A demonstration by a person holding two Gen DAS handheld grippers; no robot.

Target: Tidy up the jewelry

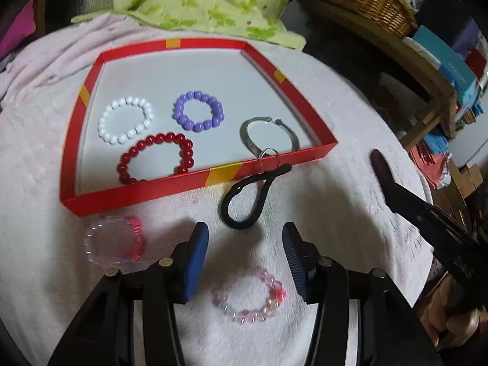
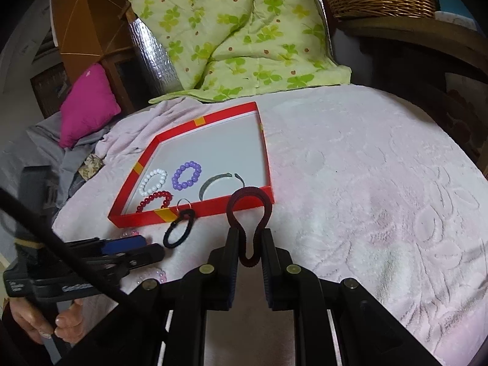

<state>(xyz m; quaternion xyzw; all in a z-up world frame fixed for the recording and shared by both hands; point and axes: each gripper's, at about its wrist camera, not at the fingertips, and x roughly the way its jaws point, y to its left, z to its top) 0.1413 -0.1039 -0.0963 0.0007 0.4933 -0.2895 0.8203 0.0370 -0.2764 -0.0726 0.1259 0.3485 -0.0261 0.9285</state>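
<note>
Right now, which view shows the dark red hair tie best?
The right wrist view: the dark red hair tie is pinched in the right gripper, its loop fully visible. The left wrist view shows only one blurred end.

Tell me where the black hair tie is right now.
In the left wrist view the black hair tie lies on the pink blanket, just outside the red tray's near wall, ahead of the left gripper.

We see our left gripper (image 1: 245,262) open above a pink bracelet (image 1: 250,297), a black hair tie (image 1: 247,201) just beyond.
</note>
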